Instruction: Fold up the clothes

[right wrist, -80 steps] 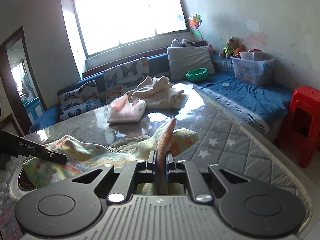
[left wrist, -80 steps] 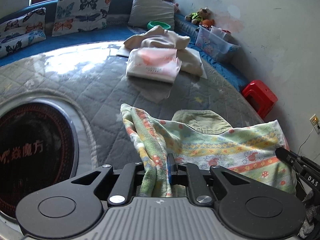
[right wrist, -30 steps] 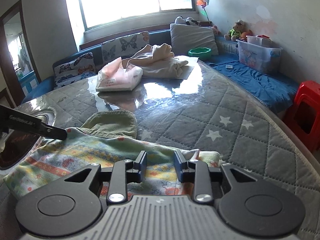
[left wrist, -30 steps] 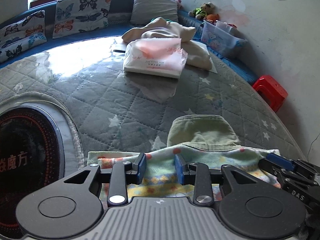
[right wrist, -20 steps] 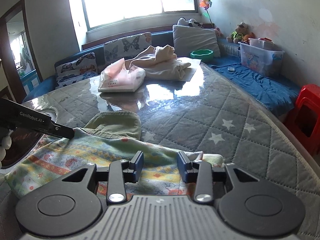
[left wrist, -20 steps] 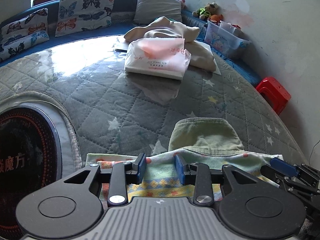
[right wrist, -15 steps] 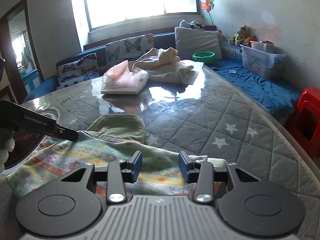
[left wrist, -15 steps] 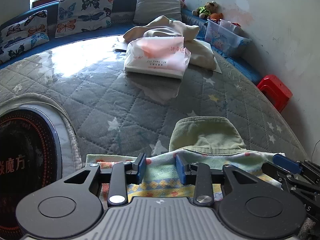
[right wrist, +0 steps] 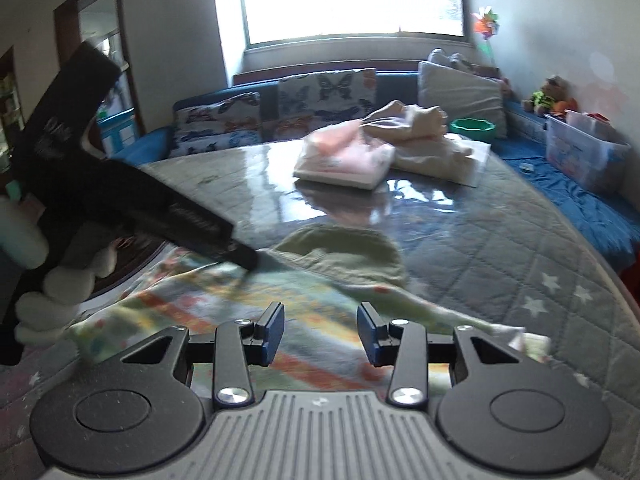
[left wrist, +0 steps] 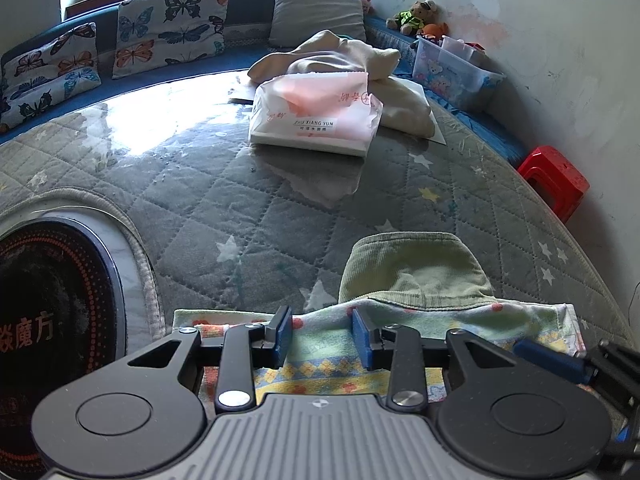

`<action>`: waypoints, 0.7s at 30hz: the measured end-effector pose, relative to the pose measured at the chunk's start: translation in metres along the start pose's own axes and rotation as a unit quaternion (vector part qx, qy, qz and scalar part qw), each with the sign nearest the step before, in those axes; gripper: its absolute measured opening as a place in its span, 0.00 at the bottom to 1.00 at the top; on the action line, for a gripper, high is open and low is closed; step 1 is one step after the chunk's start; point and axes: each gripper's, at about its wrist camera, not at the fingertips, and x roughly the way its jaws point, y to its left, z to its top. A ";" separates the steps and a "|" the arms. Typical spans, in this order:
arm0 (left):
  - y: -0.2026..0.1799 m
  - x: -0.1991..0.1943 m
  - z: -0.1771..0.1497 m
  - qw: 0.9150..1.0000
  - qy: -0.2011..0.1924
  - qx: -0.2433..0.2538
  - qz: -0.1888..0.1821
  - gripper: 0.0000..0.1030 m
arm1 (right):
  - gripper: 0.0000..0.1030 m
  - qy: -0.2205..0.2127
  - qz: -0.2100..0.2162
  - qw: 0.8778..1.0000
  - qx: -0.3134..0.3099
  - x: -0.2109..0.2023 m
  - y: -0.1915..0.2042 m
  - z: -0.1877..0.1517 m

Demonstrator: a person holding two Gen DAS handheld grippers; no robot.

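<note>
A grey quilted surface [left wrist: 248, 216] under a glossy clear cover fills the room, with a blue bench of butterfly cushions [left wrist: 172, 26] beneath the window. Near its front edge lies the patterned garment [left wrist: 320, 344], a pale cloth with coloured bands and small prints, folded flat into a long strip; a green ribbed piece [left wrist: 412, 268] sticks out from under its far edge. The left gripper [left wrist: 320, 338] hangs just above the strip, jaws apart with nothing clamped between the blue pads. The right gripper [right wrist: 320, 332] is likewise released over the same cloth; its jaws have just been opening, and only loose fabric shows below them, not pinched. In the right wrist view the left tool's dark body crosses the frame, blurred. Further back sit a white and pink plastic packet [left wrist: 316, 116] and a heap of cream clothes [left wrist: 360, 64], well apart from the strip. One fold looks done; the strip probably needs another fold, and the heap appears untouched.
</note>
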 end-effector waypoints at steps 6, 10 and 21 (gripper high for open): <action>0.001 0.000 0.000 1.000 0.000 0.000 0.001 0.36 | 0.39 0.022 0.006 0.999 -0.035 -0.005 0.018 -0.014; 0.001 0.001 0.001 1.000 0.001 -0.002 0.001 0.36 | 0.39 0.025 0.003 0.998 -0.057 -0.018 0.028 -0.024; 0.001 0.001 0.000 1.000 0.000 0.000 0.001 0.37 | 0.39 0.024 -0.014 0.998 -0.054 -0.049 0.033 -0.053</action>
